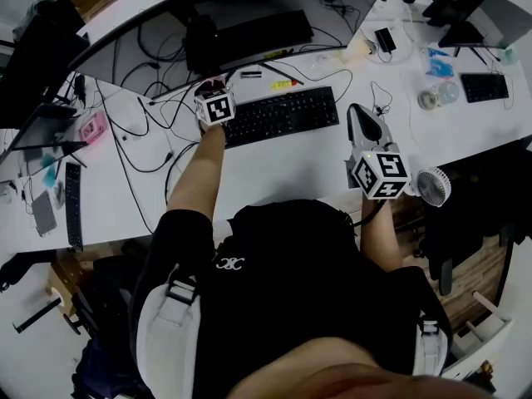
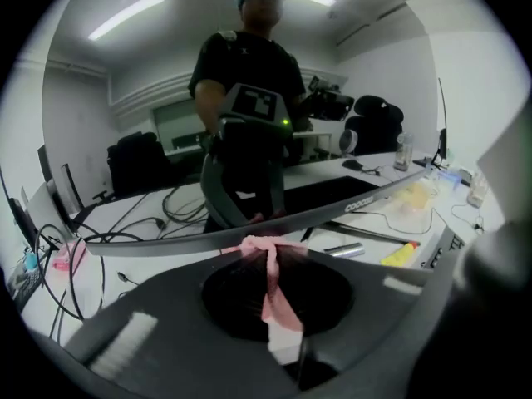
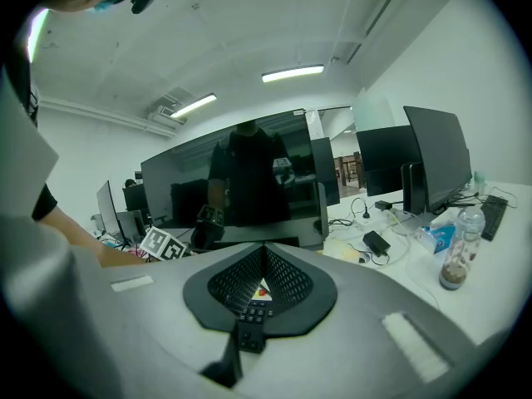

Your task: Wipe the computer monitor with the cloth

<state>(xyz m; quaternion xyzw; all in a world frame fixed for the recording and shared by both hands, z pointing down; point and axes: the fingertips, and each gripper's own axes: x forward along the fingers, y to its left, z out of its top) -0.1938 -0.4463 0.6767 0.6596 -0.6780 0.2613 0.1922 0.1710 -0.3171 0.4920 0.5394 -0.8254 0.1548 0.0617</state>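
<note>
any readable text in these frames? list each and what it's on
"coocaa" (small, best reading): lower bezel of the monitor, left gripper view.
keyboard key legends: too small to read.
shirt emblem: a logo, no legible letters.
Nothing else is readable.

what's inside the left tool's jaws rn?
A pink cloth, pinched in the shut left tool, at the bottom edge of the monitor. Cloth past the tips is covered by the jaws.

Glossy black monitor (image 3: 241,181) with a mirror-like sheen, soft crumpled pink cloth (image 2: 274,285), smooth matt white surface (image 1: 283,165), matt black plastic keyboard (image 1: 283,115), right gripper (image 3: 264,256) in matt grey plastic, black mesh-textured pads (image 3: 287,274)
</note>
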